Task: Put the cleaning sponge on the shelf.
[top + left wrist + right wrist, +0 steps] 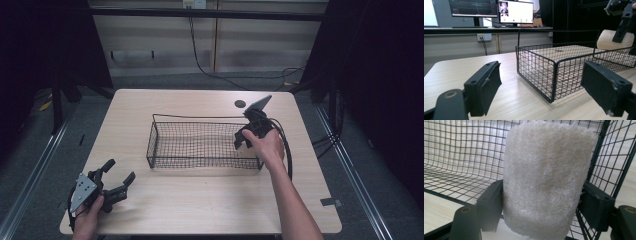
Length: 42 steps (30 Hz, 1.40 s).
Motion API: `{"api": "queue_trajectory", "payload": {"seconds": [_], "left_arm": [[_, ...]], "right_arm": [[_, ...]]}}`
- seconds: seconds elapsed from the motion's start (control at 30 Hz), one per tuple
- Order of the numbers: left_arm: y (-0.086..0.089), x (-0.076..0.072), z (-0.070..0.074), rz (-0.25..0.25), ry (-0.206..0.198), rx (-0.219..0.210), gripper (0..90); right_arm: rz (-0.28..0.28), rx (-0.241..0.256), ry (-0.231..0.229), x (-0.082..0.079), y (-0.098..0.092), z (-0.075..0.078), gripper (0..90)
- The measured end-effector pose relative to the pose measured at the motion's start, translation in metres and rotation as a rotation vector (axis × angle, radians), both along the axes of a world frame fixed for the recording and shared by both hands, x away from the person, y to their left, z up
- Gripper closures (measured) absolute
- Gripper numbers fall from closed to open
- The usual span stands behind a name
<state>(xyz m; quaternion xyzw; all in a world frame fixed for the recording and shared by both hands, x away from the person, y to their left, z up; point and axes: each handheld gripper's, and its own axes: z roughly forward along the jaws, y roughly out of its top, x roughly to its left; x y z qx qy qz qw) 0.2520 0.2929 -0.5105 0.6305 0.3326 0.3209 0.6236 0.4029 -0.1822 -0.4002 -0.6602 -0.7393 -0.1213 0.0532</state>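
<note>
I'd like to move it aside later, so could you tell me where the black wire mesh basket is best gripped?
Probably on the top rim wire of the black wire mesh basket at its left short end, coming from above: the open left gripper is nearest, and that thin rim fits between jaws.

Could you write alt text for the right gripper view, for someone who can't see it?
A fuzzy cream sponge is clamped between the right tongs, held over the corner of a black wire basket standing on a pale wooden table.

The right tongs and the hand hide the fuzzy pad in the high view.
</note>
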Motion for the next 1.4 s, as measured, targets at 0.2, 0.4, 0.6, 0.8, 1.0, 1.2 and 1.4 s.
{"api": "queue_trajectory", "payload": {"seconds": [0.2, 0.4, 0.6, 0.8, 1.0, 1.2, 1.4], "left_arm": [[0.0, 0.0, 0.0, 0.0, 0.0, 0.0, 15.7], [0.0, 0.0, 0.0, -0.002, -0.001, 0.002, 15.7], [0.0, 0.0, 0.0, 0.0, 0.0, 0.0, 15.7], [0.0, 0.0, 0.0, 0.0, 0.0, 0.0, 15.7], [0.0, 0.0, 0.0, 0.0, 0.0, 0.0, 15.7], [0.0, 0.0, 0.0, -0.001, 0.0, 0.0, 15.7], [0.0, 0.0, 0.0, -0.001, 0.0, 0.0, 15.7]], "right_arm": [[-0.013, -0.005, 0.013, -0.001, -0.002, -0.011, 26.5], [-0.013, -0.026, 0.025, -0.001, 0.001, -0.014, 26.5], [-0.009, -0.035, 0.034, 0.0, 0.003, -0.02, 26.5], [-0.009, -0.054, 0.056, 0.002, 0.007, -0.026, 26.4], [-0.016, -0.058, 0.065, 0.004, 0.009, -0.031, 26.3], [-0.01, -0.046, 0.057, 0.004, 0.011, -0.032, 26.1], [-0.014, -0.056, 0.065, 0.005, 0.011, -0.033, 26.1]]}}
